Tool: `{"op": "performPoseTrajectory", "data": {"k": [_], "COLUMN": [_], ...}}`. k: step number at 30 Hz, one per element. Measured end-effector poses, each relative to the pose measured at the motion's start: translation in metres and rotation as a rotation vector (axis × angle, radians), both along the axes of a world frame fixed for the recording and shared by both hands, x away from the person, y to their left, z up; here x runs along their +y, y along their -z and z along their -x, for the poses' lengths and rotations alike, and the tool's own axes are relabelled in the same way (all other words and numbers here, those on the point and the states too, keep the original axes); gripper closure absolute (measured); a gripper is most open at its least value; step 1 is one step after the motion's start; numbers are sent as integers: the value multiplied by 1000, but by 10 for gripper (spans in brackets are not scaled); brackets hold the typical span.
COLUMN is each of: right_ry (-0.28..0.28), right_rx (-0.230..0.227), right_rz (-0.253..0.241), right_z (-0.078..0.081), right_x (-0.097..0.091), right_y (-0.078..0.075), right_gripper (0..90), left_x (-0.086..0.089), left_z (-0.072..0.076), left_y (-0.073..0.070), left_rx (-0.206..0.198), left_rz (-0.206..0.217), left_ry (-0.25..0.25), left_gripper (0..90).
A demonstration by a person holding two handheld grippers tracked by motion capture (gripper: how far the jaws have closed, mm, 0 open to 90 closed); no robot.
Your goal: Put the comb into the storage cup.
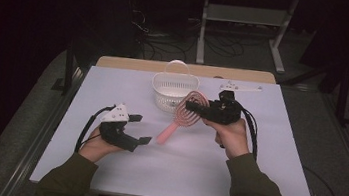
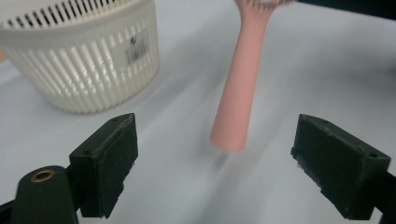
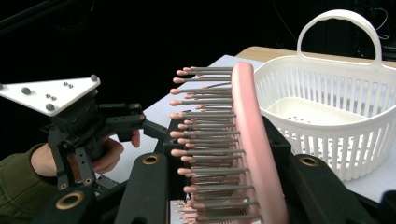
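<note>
With the white slatted basket (image 1: 174, 91) as landmark, the left hand-held gripper (image 1: 140, 129) hovers low over the table (image 1: 253, 178) to the basket's near left, its jaws spread wide and empty, the pink handle tip just ahead of them. The pink hairbrush (image 1: 182, 116) slants down from the basket's right flank, handle end toward the near side. To the basket's right, the right hand-held gripper (image 1: 193, 107) is clenched on the brush head, bristles showing between its jaws. To seat the brush well, I would raise the head above the basket's rim, tip the handle inward, and let go only once it is over the basin.
</note>
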State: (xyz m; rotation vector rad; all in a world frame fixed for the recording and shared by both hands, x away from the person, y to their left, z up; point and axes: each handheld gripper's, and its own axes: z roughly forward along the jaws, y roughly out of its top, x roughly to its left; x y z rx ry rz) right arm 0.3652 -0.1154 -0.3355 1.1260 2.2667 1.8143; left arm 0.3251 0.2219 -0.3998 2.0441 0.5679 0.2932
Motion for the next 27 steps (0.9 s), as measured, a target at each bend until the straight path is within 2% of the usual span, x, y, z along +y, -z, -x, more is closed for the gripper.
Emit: {"op": "performPoseTrajectory", "data": {"k": [5,9,13,16,21,24,27], "right_ry": [3,7,10,13,19,20,22], "right_rx": [-3,-3,-4,-7,-14,-14,-9], "right_rz": [1,-1,-2,-3,-2,2,4], "right_z": [0,0,0,0,0,0,-2], "right_x": [-1,-1,-2,-3,-4,-4,-4], "right_y": [-1,0,0,-1,-2,-2,-1], "right_gripper": [625,625,625,625,625,625,625], "left_x": [10,17,23,25,30,32,31], "left_z": [5,9,14,18,22,23,22], "left_y": [5,7,12,17,23,26,28], "left_rx": [11,4,18,24,14,30,38], "left_rz": [0,-17,-32,-64,-83,-78,-90], "left_ry": [-6,-15,-11,-15,-49,-45,-39], "left_gripper": [88,28,0,0,0,0,0]}}
